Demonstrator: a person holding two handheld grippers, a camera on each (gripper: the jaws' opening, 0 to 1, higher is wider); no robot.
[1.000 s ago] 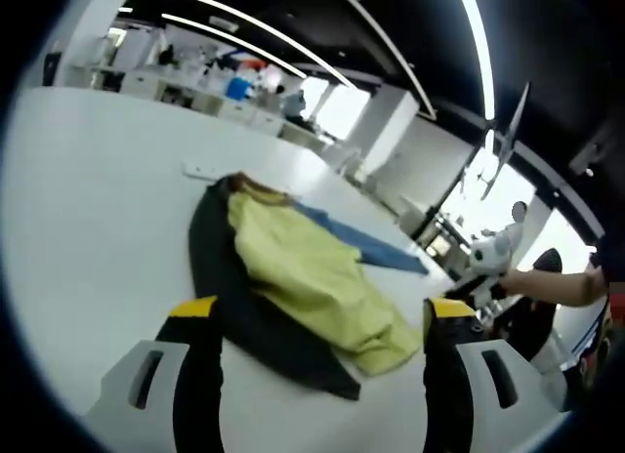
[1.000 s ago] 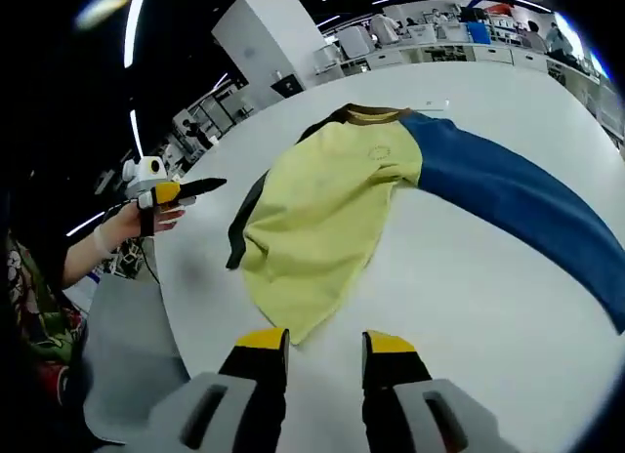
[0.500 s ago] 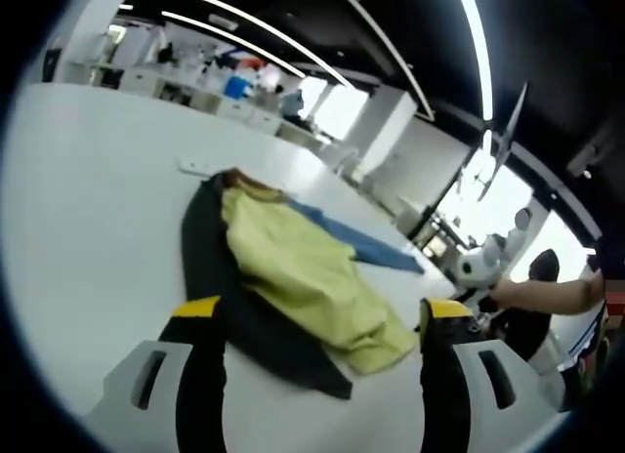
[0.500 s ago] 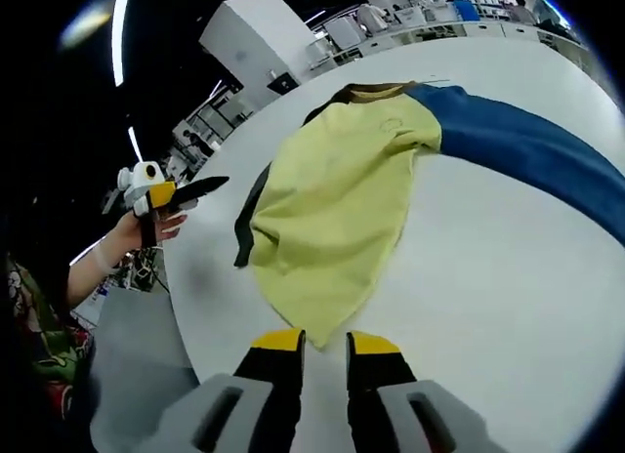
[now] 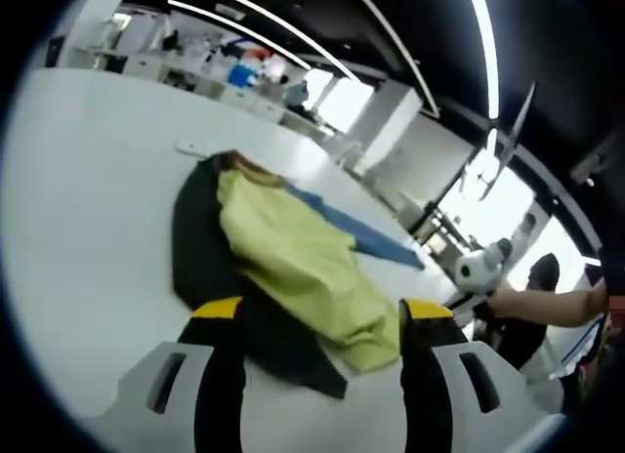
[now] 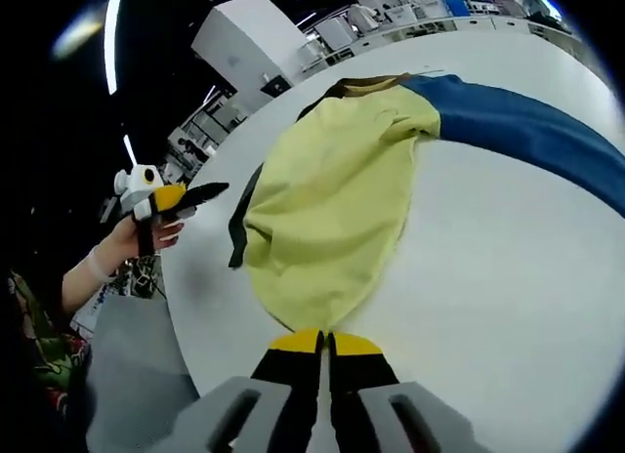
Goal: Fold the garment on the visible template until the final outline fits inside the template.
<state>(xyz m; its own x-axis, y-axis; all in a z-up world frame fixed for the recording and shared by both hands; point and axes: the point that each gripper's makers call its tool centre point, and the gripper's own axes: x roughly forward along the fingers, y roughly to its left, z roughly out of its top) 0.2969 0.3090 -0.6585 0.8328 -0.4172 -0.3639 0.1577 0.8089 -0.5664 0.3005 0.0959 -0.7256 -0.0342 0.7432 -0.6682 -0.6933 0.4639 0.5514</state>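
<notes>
Right claw [image 6: 323,342], jaws pressed together at the near hem of the yellow panel [image 6: 327,214]; whether cloth is caught between the tips cannot be told, since the hem meets them right at the edge. Left claw [image 5: 322,311], jaws spread wide and held above the garment's [image 5: 283,267] lower end, straddling the dark panel [image 5: 200,263] and the yellow hem without touching either. The garment lies flat on the white desk [image 6: 488,277], collar at the far end, a blue sleeve [image 6: 527,131] stretched out to one side. No template outline can be made out on the desk. For a clean fold, the hem is probably best lifted only once both layers are pinched, then carried straight toward the collar, low over the desk, with the blue sleeve brought in over the body separately.
</notes>
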